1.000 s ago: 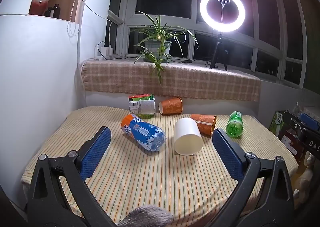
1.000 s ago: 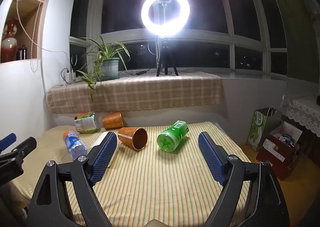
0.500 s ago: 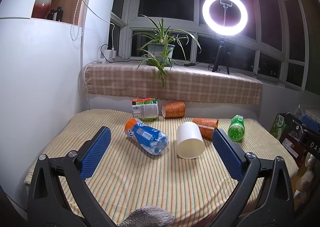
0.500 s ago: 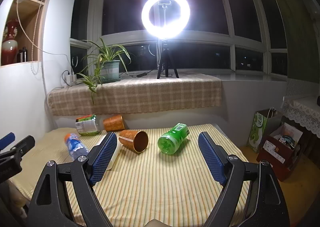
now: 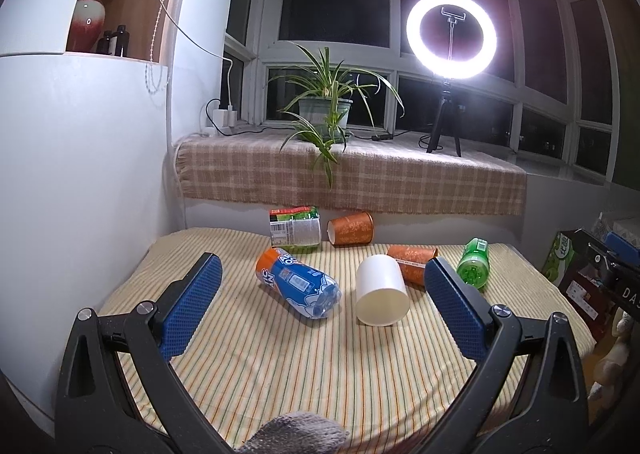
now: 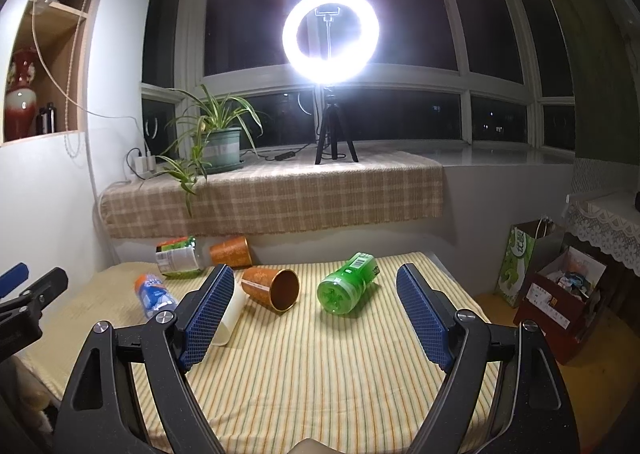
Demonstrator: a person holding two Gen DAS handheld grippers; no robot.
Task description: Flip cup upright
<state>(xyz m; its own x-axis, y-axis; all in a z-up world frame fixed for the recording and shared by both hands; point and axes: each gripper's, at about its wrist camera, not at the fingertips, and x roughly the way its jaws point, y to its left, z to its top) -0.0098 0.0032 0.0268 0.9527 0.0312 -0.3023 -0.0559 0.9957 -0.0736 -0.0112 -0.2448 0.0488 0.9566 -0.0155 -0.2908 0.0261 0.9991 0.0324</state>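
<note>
A white cup [image 5: 381, 291] lies on its side mid-table, its closed base toward me; in the right wrist view [image 6: 230, 318] my left finger partly hides it. An orange cup [image 5: 412, 263] lies on its side just behind it, its mouth showing in the right wrist view [image 6: 273, 288]. A second orange cup [image 5: 351, 229] lies on its side at the back. My left gripper [image 5: 320, 300] is open and empty, short of the white cup. My right gripper [image 6: 316, 314] is open and empty, short of the orange cup.
A blue bottle [image 5: 298, 284], a green bottle [image 5: 474, 268] and a green-labelled jar [image 5: 295, 231] lie on the striped tablecloth [image 5: 320, 366]. A white wall [image 5: 80, 194] stands to the left. Bags [image 6: 556, 294] stand on the floor at right. A plant [image 5: 326, 110] sits on the sill.
Both grippers have drawn back and tilted a little; the table objects sit slightly higher and smaller in both views. No object has moved. Both grippers stay open.
</note>
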